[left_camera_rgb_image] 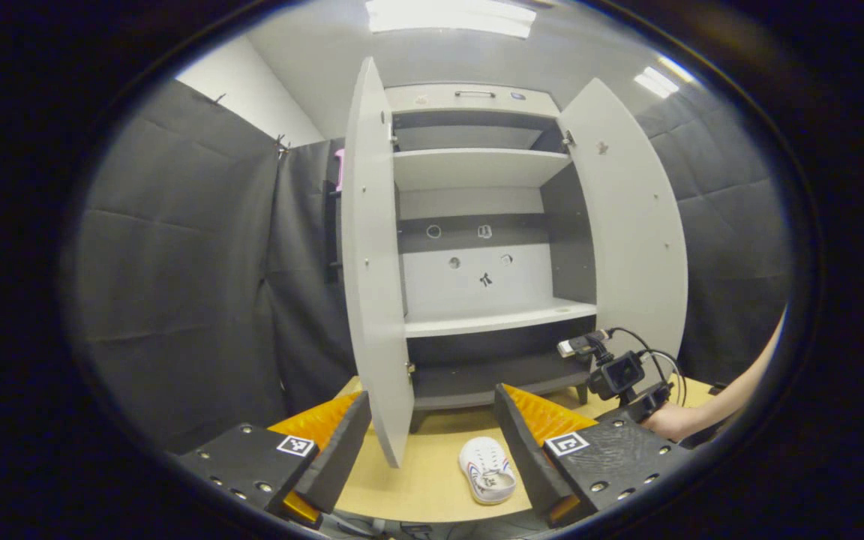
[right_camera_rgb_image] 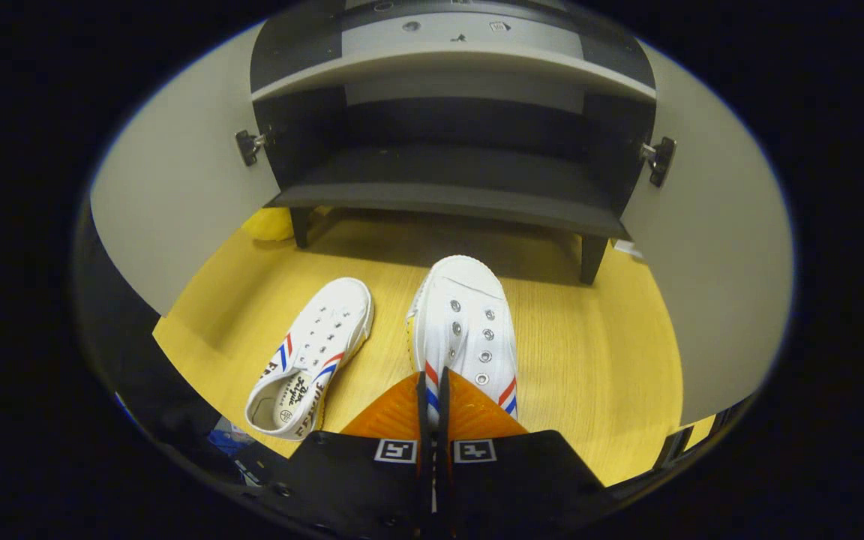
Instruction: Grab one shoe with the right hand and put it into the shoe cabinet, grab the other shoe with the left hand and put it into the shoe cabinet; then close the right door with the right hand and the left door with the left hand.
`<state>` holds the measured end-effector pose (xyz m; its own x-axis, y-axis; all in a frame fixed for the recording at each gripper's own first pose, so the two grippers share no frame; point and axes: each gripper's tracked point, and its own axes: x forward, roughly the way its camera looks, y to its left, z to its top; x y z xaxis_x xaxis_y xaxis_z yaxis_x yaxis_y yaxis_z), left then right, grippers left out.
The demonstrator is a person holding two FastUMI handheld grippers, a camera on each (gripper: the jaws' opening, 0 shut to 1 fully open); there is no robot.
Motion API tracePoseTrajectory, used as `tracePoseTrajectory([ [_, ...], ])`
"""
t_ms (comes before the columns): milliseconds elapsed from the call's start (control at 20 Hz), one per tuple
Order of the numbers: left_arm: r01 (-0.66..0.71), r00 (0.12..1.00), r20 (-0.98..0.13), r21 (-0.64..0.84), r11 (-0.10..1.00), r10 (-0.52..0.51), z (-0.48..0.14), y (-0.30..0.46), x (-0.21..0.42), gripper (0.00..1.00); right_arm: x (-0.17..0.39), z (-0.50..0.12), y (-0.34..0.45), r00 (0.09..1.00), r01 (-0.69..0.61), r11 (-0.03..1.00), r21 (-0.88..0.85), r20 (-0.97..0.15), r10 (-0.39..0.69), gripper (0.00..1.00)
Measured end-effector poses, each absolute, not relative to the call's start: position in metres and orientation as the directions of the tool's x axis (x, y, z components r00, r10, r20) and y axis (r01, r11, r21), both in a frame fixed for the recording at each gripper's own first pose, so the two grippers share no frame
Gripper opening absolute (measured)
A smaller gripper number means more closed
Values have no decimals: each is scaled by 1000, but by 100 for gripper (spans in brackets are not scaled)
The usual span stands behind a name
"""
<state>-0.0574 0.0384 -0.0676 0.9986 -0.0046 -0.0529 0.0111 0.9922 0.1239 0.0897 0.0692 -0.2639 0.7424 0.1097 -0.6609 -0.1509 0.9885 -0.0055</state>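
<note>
Two white canvas shoes with red and blue stripes lie on the wooden floor (right_camera_rgb_image: pixel 589 352) before the shoe cabinet (right_camera_rgb_image: pixel 447 187). In the right gripper view my right gripper (right_camera_rgb_image: pixel 432 379) is shut on the right-hand shoe (right_camera_rgb_image: pixel 469 322), pinching its side rim near the stripes. The other shoe (right_camera_rgb_image: pixel 312 352) lies free to its left, toe angled toward the cabinet. In the left gripper view my left gripper (left_camera_rgb_image: pixel 432 397) hangs open above the floor with nothing between its fingers; one shoe (left_camera_rgb_image: pixel 487 469) lies below it. The right gripper (left_camera_rgb_image: pixel 616 375) and its hand (left_camera_rgb_image: pixel 668 420) show low at the right.
Both cabinet doors stand wide open, the left door (left_camera_rgb_image: pixel 372 262) and the right door (left_camera_rgb_image: pixel 627 225). White shelves (left_camera_rgb_image: pixel 499 319) and a dark bottom shelf (left_camera_rgb_image: pixel 492 375) are bare. A yellow object (right_camera_rgb_image: pixel 271 223) lies by the cabinet's left leg. Black cloth walls surround the booth.
</note>
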Motion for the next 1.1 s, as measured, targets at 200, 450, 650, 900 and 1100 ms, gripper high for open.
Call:
tracePoseTrajectory([
  [200, 59, 996, -66, 113, 992, -52, -66, 28, -54, 94, 84, -202, 69, 806, -124, 990, 59, -577, 136, 4],
  [450, 61, 994, -94, 55, 997, -56, -69, 29, -51, 94, 85, -128, 79, 876, -146, 985, 95, -451, 173, 4],
  [650, 80, 991, -113, 65, 995, -73, -68, 27, -36, 94, 96, -57, 88, 917, -183, 976, 115, -339, 211, 4],
  [900, 114, 990, -95, 114, 987, -103, -49, 17, -5, 94, 133, 12, 92, 949, -204, 965, 168, -209, 237, 4],
  [1100, 135, 988, -92, 143, 980, -123, -42, 2, 17, 95, 174, 56, 81, 966, -213, 967, 139, -118, 230, 0],
])
